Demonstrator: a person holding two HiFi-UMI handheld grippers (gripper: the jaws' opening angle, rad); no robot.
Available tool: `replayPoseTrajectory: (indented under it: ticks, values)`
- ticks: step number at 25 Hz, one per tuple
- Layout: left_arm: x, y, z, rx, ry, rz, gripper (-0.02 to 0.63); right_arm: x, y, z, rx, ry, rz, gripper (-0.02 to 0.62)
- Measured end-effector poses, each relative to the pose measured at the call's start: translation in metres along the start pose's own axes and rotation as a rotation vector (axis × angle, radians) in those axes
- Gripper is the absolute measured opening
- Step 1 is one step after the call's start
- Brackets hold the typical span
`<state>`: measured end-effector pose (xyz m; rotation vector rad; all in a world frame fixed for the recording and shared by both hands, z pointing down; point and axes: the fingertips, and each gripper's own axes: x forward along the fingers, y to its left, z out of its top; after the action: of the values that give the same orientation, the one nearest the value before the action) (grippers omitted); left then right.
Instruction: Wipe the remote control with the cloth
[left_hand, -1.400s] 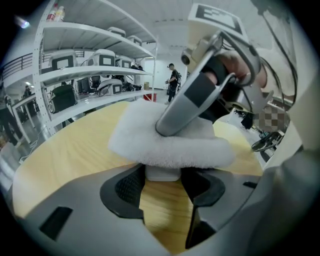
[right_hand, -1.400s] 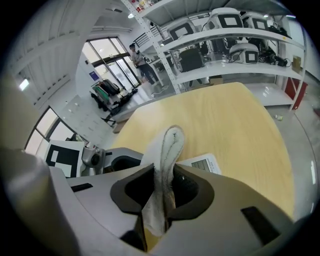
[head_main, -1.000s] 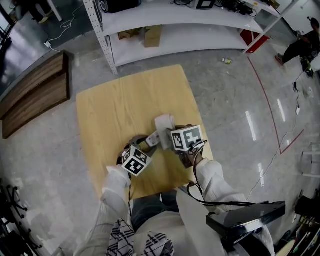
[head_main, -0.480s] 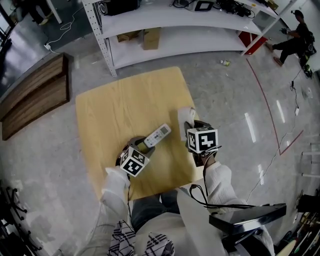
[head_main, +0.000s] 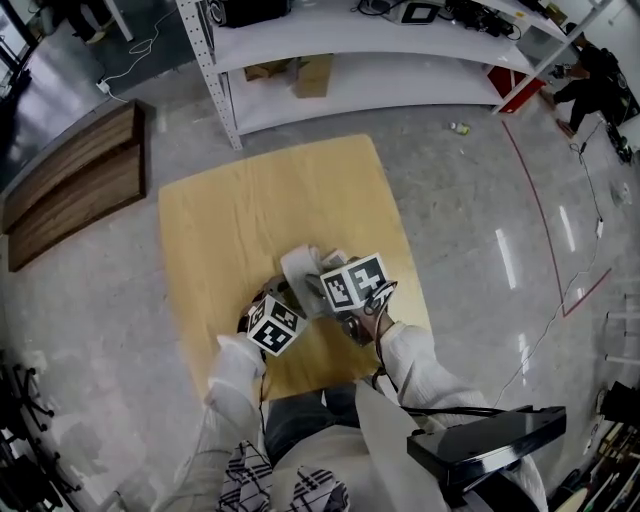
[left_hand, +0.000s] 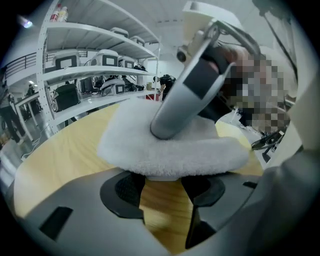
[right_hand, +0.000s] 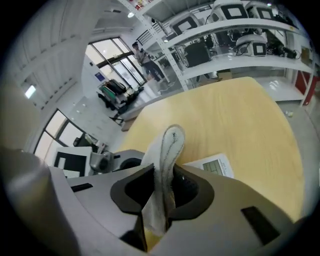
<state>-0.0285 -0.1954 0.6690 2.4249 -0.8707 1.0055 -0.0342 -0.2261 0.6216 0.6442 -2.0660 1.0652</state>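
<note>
My left gripper sits near the front of the wooden table, shut on one end of the white remote control, which points away from me. The white cloth lies over the remote and hides most of it in the head view. In the left gripper view the cloth drapes right in front of the left gripper, with a grey finger of the other gripper pressing down on it. My right gripper is shut on a fold of the cloth, just right of the left one.
White metal shelving with equipment and a cardboard box stands beyond the table. Wooden boards lie on the floor at left. A person is at the far right. A cable runs from my right sleeve.
Half a second ago my right gripper had swung right with the cloth, baring the remote. It has now come back left, and the cloth covers the remote again. The left gripper stayed put.
</note>
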Motion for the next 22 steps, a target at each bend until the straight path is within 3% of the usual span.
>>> replayPoseTrajectory:
  ticks: [5, 14, 22]
  values:
    - [-0.001, -0.003, 0.001, 0.003, -0.007, -0.001, 0.227, -0.004, -0.02, -0.001, -0.031, -0.001, -0.091, 0.089]
    - [-0.003, 0.0, -0.004, 0.007, -0.009, -0.008, 0.227, -0.024, -0.056, 0.004, 0.054, -0.054, -0.16, 0.089]
    - [0.0, 0.005, -0.005, -0.019, -0.015, 0.009, 0.227, -0.063, -0.1, 0.006, 0.162, -0.168, -0.235, 0.089]
